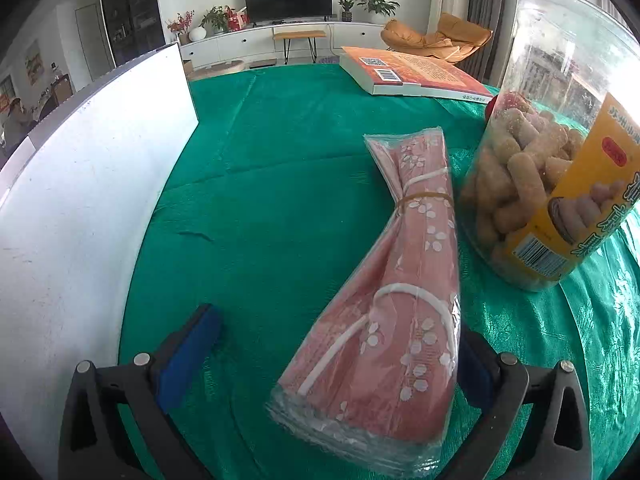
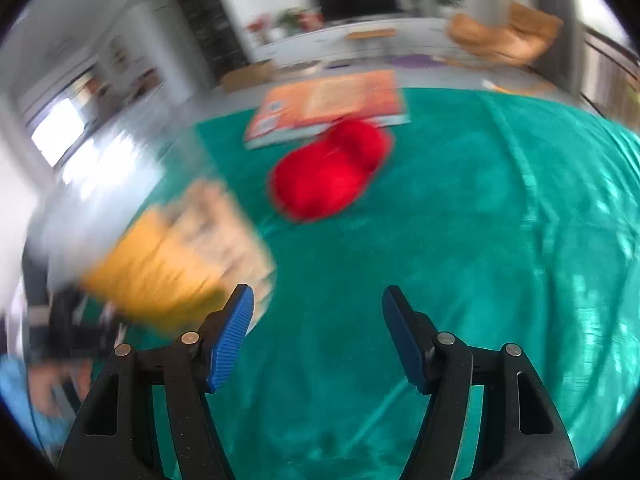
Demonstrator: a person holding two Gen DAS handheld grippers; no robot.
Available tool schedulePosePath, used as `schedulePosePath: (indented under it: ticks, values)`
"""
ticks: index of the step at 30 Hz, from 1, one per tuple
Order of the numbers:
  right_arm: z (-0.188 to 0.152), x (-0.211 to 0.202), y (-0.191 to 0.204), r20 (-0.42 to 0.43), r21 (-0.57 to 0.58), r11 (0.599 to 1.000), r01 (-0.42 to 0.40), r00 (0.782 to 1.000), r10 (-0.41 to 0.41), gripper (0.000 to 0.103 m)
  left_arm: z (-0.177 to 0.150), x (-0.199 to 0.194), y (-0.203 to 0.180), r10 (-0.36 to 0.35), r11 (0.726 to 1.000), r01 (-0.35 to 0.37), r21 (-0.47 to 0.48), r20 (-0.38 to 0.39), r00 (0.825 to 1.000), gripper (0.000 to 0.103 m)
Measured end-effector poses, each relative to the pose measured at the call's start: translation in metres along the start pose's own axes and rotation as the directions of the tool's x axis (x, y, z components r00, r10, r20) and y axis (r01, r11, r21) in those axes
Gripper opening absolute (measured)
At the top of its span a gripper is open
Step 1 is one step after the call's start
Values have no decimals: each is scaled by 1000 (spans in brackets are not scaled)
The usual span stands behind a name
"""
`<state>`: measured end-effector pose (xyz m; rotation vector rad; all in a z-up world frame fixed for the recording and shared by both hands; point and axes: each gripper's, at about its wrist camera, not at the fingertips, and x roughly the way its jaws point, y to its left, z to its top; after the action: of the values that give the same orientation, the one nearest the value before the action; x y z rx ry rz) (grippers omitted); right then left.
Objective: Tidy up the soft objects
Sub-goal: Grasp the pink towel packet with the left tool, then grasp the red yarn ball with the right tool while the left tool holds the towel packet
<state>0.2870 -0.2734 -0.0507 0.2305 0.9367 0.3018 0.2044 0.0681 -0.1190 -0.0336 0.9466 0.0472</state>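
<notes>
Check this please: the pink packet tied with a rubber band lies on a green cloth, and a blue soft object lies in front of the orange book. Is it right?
Not quite. The soft object in front of the orange book is red, not blue, as the right wrist view shows. The pink packet with its rubber band does lie on the green cloth.

your right wrist view is motion-blurred: the snack jar smears into yellow streaks, its label unreadable. in the left wrist view the pink packet hides your right finger; the frame crops the jar
</notes>
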Motion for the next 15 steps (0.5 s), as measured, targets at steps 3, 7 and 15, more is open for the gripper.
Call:
schedulePosePath:
  ticks: [3,7,15]
  values:
    - [40,5,-11,19,212,975,-68,998,66,73,0,0,0,-1,1000,1,0,0,1000,103]
    - [73,57,3,-86,304,949,-80,990,111,73,0,1,-1,-1,1000,1,-1,0,1000,103]
    - [55,95,12,-235,161,987,18,972,20,48,0,0,-1,-1,1000,1,-1,0,1000,103]
